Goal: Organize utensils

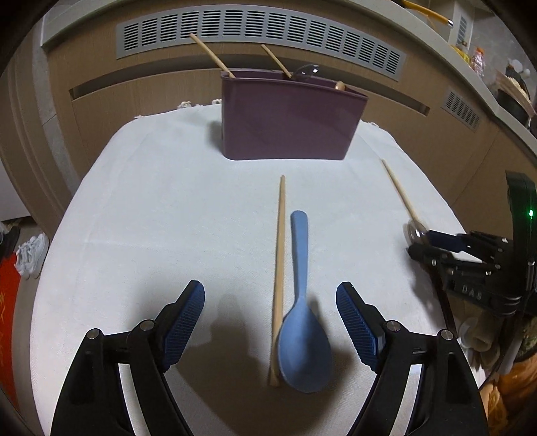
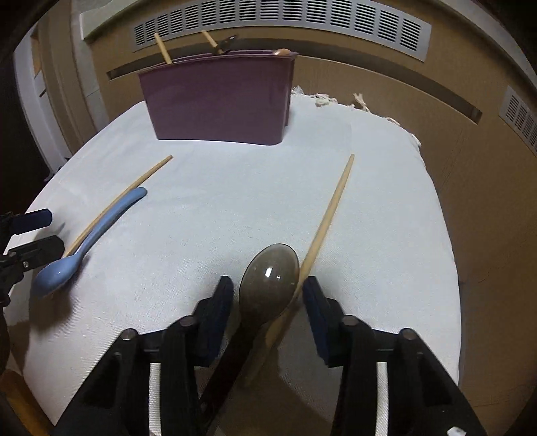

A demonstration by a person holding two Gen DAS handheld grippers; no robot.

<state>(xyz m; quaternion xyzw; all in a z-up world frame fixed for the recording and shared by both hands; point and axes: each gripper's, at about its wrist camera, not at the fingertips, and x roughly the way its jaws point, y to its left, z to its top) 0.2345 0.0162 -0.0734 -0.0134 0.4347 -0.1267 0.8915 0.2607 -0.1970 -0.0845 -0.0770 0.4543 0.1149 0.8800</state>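
A purple holder (image 1: 288, 124) stands at the back of the white cloth, with chopsticks and a dark spoon in it; it also shows in the right wrist view (image 2: 218, 100). A blue spoon (image 1: 302, 302) and a wooden chopstick (image 1: 279, 268) lie between the fingers of my open left gripper (image 1: 270, 298). My right gripper (image 2: 267, 295) is open around a dark metal spoon (image 2: 268, 278) and a second chopstick (image 2: 327, 218), both lying on the cloth. The right gripper also shows at the right edge of the left wrist view (image 1: 419, 243).
The white cloth (image 1: 151, 201) covers a rounded table. Wooden cabinets with grey vents (image 1: 255, 30) stand behind it. White shoes (image 1: 32, 255) lie on the floor at left. Clutter sits on the counter at the far right (image 1: 503, 80).
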